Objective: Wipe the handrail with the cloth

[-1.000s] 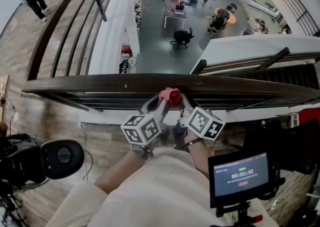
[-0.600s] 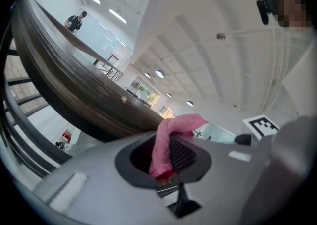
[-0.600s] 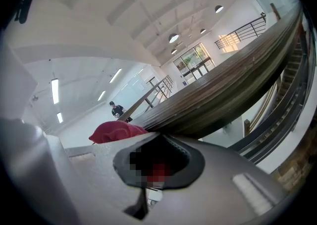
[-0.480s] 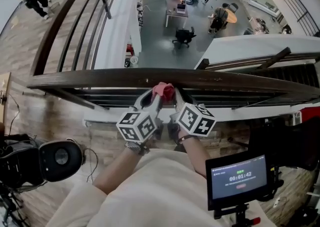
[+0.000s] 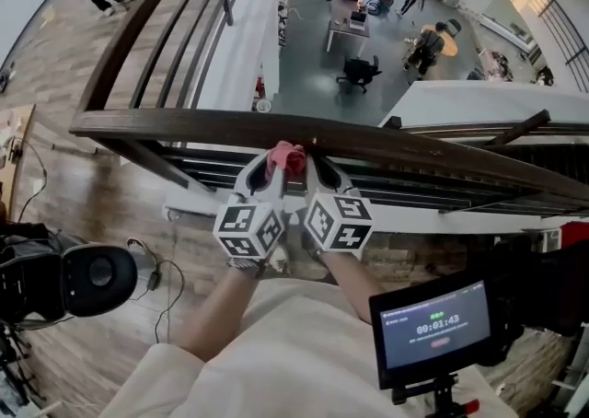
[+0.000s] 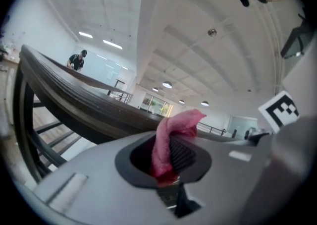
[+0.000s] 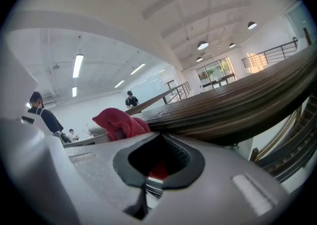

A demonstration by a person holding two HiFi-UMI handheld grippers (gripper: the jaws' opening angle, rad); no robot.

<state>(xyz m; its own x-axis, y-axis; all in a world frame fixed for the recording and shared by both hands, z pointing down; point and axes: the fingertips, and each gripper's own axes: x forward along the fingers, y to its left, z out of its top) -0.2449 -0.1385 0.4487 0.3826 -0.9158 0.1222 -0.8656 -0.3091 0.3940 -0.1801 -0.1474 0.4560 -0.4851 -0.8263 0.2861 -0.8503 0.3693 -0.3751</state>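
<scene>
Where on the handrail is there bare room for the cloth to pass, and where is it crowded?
The handrail top is bare on both sides: leftward from the cloth to the corner with the side rail, rightward to the picture's edge. Crowded only at the cloth, where the left claw and right claw meet.

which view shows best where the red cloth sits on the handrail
The head view: the red cloth shows bunched against the dark wooden handrail, with the rail's whole run visible. The left gripper view shows only a strip between its jaws; the right gripper view shows a lump beside the rail.
</scene>
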